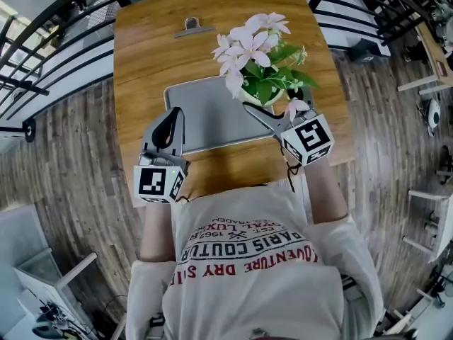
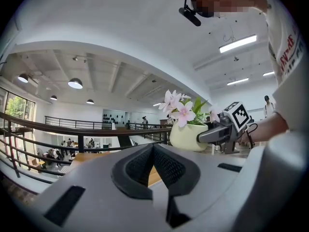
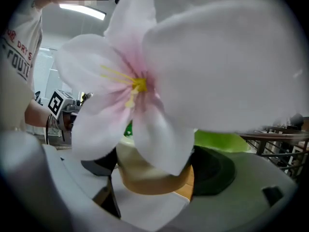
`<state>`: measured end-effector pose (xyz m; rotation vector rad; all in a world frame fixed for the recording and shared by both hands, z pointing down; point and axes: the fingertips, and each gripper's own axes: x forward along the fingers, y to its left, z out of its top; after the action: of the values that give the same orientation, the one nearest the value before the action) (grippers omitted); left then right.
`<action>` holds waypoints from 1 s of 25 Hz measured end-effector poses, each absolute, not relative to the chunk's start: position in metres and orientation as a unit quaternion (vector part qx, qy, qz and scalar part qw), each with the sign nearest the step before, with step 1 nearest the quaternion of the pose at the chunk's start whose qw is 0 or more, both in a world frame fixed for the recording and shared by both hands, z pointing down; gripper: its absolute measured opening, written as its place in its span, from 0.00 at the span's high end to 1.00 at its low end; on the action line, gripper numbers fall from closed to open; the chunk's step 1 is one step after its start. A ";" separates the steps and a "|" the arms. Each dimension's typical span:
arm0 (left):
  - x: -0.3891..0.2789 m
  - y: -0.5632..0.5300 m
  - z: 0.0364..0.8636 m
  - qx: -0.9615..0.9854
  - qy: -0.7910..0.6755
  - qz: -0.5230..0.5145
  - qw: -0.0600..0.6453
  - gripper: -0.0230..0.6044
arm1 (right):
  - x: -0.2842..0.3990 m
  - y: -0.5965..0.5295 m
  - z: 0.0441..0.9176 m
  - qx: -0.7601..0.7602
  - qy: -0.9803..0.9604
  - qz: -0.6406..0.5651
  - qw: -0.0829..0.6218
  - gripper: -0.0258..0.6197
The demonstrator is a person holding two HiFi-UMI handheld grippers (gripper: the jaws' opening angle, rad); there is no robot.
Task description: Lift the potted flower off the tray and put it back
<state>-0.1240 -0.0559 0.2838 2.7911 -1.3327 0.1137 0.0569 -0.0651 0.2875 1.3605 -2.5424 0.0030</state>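
The potted flower [image 1: 256,55] has pink-white blossoms and green leaves in a pale yellow pot [image 2: 187,135]. It stands over the far right corner of the grey tray [image 1: 205,115]. My right gripper [image 1: 272,106] is shut on the pot [image 3: 145,170], which sits between its dark pads [image 3: 219,170]. A large blossom [image 3: 145,81] fills most of the right gripper view. I cannot tell whether the pot touches the tray. My left gripper [image 1: 172,115] is at the tray's near left edge, and it [image 2: 153,151] is shut on nothing.
The tray lies on a wooden table [image 1: 141,55] with a metal clip [image 1: 191,27] at its far side. Railings [image 1: 56,27] run past the table's left and far sides. The person's torso is close behind the table's near edge.
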 end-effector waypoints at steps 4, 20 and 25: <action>-0.121 -0.056 0.282 0.901 -0.431 0.040 0.026 0.94 | 0.058 -0.065 0.289 0.463 -0.877 0.008 0.130 0.24; -0.121 -0.051 0.340 0.860 -0.493 0.095 0.091 0.94 | 0.022 -0.076 0.381 0.310 -0.934 0.060 0.165 0.24; -0.111 -0.055 0.369 0.841 -0.517 0.110 0.115 0.94 | 0.016 -0.079 0.426 0.232 -0.952 0.086 0.177 0.24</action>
<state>-0.1110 -0.0553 0.3694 2.4649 -1.5163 0.3217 0.0157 -0.0792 0.4258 0.6576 -2.6955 0.2432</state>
